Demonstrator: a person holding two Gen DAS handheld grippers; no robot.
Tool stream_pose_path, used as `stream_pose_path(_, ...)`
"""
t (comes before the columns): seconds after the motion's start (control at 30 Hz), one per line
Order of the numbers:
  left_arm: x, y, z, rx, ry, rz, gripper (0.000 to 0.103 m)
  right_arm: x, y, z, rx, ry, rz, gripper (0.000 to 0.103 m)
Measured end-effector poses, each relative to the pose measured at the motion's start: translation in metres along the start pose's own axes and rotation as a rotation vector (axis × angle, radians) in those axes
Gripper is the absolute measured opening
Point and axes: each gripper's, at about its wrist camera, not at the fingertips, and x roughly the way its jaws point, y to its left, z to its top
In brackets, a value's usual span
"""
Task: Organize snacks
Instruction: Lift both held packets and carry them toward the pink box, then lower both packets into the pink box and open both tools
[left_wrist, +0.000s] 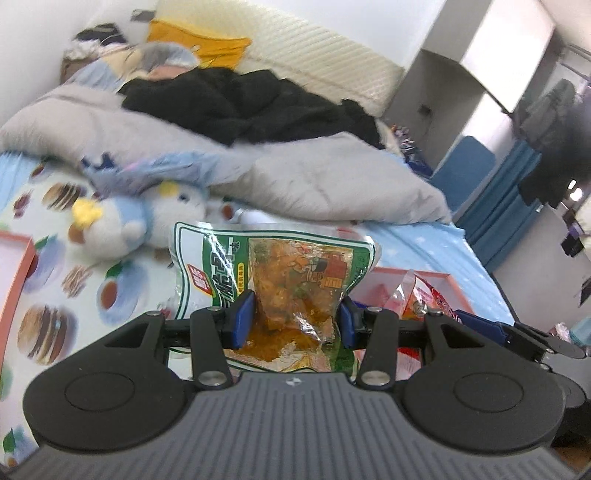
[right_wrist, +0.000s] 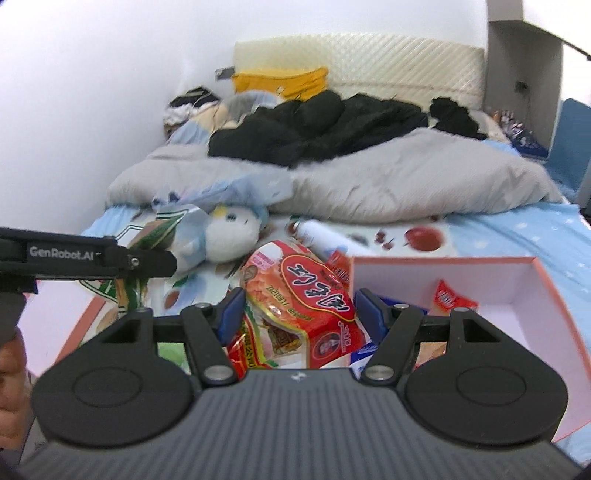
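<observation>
L tool (left_wrist: 291, 321) grips a green snack pack (left_wrist: 273, 269) w/ orange contents, blue pads pressed on its lower part from both sides; pack stands up past the fingers, lifted off the bed (left_wrist: 417, 247). Same pack shows in R view at left (right_wrist: 159, 229), behind the L tool's black arm.

R tool (right_wrist: 297, 312) clamps a red snack pack (right_wrist: 306, 291) w/ white lettering, pads tight on both sides, pack crumpled btwn them and held above the sheet.

Pink box (right_wrist: 532, 291), white inside, sits on the bed at R, just beside the red pack; a small red sachet (right_wrist: 452, 299) lies in it. In L view the box rim (left_wrist: 458, 291) is behind the green pack to the R, w/ more wrappers inside. A second pink box edge (left_wrist: 22, 273) shows at far L in L view.

Plush toy (right_wrist: 229, 236), white & blue, lies on the printed sheet beyond both packs. White tube (right_wrist: 321, 232) just R of the plush. Grey duvet (right_wrist: 406, 181) bunched across mid-bed, black clothes (right_wrist: 317, 125) on top of it, yellow cloth (right_wrist: 280, 83) against the cream headboard (right_wrist: 399, 62). A hand (right_wrist: 11, 369) is partly visible at the L edge of R view.
</observation>
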Motion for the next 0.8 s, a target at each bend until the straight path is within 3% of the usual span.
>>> stream_pose_path(0.47, 0.014, -0.085, 0.013, 0.108, -0.001, -0.097, 0.052, -0.038, -0.067, 0.008, 0.083, -0.094, -0.122, 0.068)
stream_pose_path(0.8, 0.077, -0.149, -0.012, 0.185, 0.124, -0.139, 0.052, -0.029, -0.129, -0.019, 0.163, -0.032, -0.194, 0.069)
